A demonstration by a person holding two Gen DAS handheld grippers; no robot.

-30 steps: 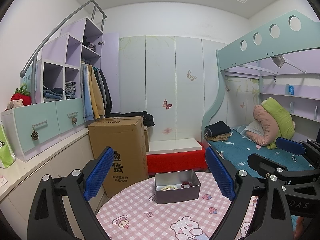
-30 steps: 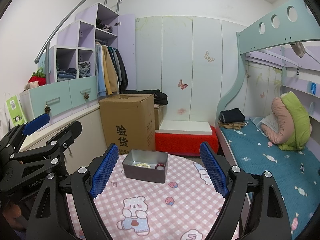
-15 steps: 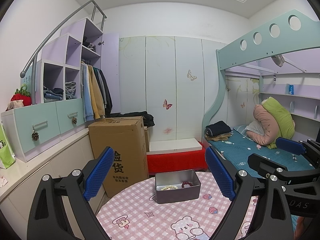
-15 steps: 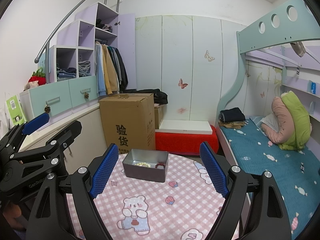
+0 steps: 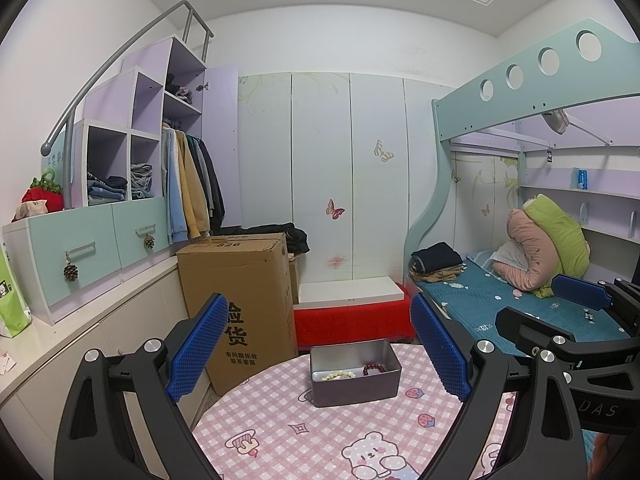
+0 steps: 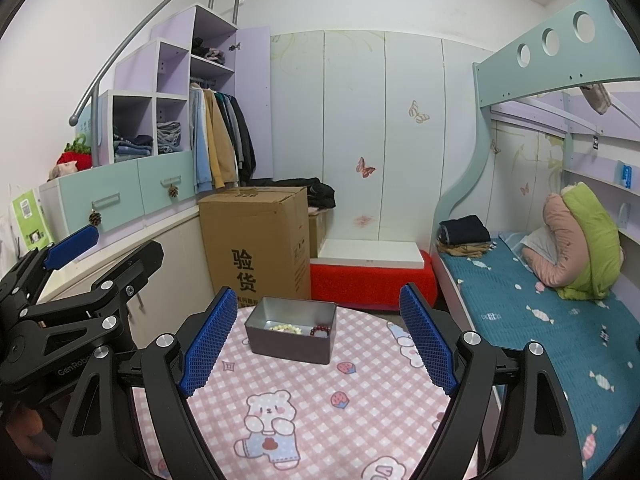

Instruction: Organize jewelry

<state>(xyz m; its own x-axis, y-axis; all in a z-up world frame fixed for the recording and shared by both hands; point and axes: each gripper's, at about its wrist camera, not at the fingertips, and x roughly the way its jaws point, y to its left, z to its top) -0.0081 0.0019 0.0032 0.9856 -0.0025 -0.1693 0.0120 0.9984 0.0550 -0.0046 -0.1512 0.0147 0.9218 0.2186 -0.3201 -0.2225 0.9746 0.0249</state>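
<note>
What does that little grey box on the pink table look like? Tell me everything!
The grey box is a small rectangular tin that looks like dull metal, with rounded corners and no lid on. It sits flat on the pink checked tablecloth, towards the far edge, turned a bit at an angle. Inside lie a cream bead bracelet and a dark red bead bracelet, side by side on the bottom. Nothing else touches it; both sets of tongs are held back from it, open.
</note>
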